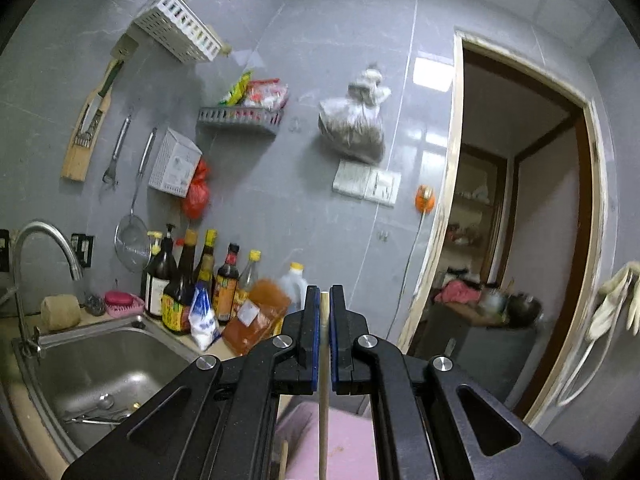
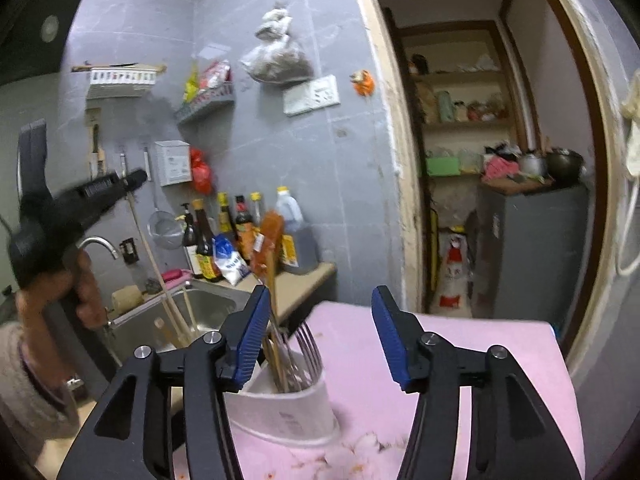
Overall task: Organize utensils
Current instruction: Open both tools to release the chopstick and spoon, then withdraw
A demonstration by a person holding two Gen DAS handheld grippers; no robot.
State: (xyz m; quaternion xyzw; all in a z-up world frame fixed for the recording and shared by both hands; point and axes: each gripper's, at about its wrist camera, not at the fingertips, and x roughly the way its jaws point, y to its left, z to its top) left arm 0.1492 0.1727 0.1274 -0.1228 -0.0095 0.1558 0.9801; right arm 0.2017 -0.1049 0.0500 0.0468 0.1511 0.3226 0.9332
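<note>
My left gripper (image 1: 325,300) is shut on a thin wooden chopstick (image 1: 323,400) that hangs straight down between the pads. In the right wrist view the left gripper (image 2: 132,180) is raised at the left with the chopstick (image 2: 150,248) slanting down toward the sink. My right gripper (image 2: 320,316) is open and empty, just above a white utensil holder (image 2: 288,412) that stands on a pink surface (image 2: 460,360). The holder contains a metal fork (image 2: 310,344), wooden chopsticks and a wooden-handled utensil.
A steel sink (image 1: 100,364) with a few metal utensils (image 1: 100,410) and a tap (image 1: 40,248) lies at the left. Several sauce bottles (image 1: 192,284) line the counter behind it. Racks and hanging tools are on the tiled wall. An open doorway (image 1: 508,240) is at the right.
</note>
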